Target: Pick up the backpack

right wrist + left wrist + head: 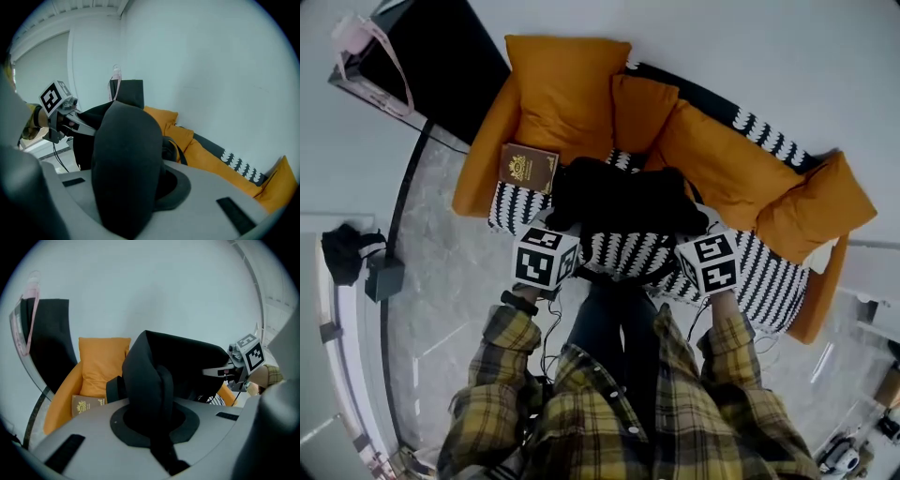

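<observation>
A black backpack (pixel 623 197) hangs in front of me, above the sofa seat (pixel 769 267) with its black-and-white pattern. At the bag's left side, my left gripper (pixel 555 225) is shut on a fold of the black fabric (pixel 150 380), which bulges up between its jaws. My right gripper (pixel 696 225) is shut on the bag's right side, where a thick black fold (pixel 124 159) fills its jaws. Each gripper shows in the other's view: the right gripper (pixel 239 364) and the left gripper (pixel 61 115). The fabric hides the fingertips.
Orange cushions (pixel 567 89) line the sofa's back and arms. A brown book (pixel 528 169) lies on the seat's left end. A dark panel (pixel 431 66) with a pink item leans at the wall. A black bag (pixel 342 251) sits at the left. My legs stand before the sofa.
</observation>
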`<action>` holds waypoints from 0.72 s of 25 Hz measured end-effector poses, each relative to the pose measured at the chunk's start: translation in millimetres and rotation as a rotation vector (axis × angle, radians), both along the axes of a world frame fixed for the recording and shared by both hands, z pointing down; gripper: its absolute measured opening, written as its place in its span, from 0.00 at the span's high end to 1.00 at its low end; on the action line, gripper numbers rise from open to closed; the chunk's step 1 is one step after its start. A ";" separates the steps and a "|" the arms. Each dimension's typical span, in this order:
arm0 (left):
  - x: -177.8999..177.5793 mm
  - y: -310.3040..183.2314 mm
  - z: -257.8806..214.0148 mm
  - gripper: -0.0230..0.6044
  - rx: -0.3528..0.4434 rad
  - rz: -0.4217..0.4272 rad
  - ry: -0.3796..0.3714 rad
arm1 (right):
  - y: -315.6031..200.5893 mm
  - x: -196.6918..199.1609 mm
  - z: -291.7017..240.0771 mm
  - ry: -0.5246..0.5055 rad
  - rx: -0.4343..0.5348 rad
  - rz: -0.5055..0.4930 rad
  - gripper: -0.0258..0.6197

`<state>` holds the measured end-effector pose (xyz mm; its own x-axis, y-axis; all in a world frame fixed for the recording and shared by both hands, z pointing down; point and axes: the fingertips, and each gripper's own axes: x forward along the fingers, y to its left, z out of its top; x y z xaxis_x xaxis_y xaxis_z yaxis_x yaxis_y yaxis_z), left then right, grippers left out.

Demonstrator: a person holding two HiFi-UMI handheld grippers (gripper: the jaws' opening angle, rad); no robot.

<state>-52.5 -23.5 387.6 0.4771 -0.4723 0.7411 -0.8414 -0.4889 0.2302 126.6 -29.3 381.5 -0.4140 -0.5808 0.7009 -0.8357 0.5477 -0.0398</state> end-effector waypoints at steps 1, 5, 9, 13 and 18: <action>2.5 -0.9 -8.9 0.90 0.011 0.007 0.004 | -0.6 2.6 -8.3 -0.003 0.012 0.007 0.91; 7.8 -4.3 -48.7 0.90 0.069 0.032 0.018 | -5.1 8.3 -45.7 -0.029 0.080 0.027 0.91; 9.7 1.3 -91.2 0.90 0.122 0.057 0.036 | -0.2 9.9 -86.6 -0.062 0.148 0.045 0.91; 8.5 8.9 -130.8 0.90 0.182 0.081 0.053 | 7.3 8.5 -124.8 -0.090 0.218 0.051 0.91; 4.8 12.3 -177.6 0.90 0.269 0.107 0.063 | 10.7 5.5 -169.9 -0.119 0.308 0.046 0.91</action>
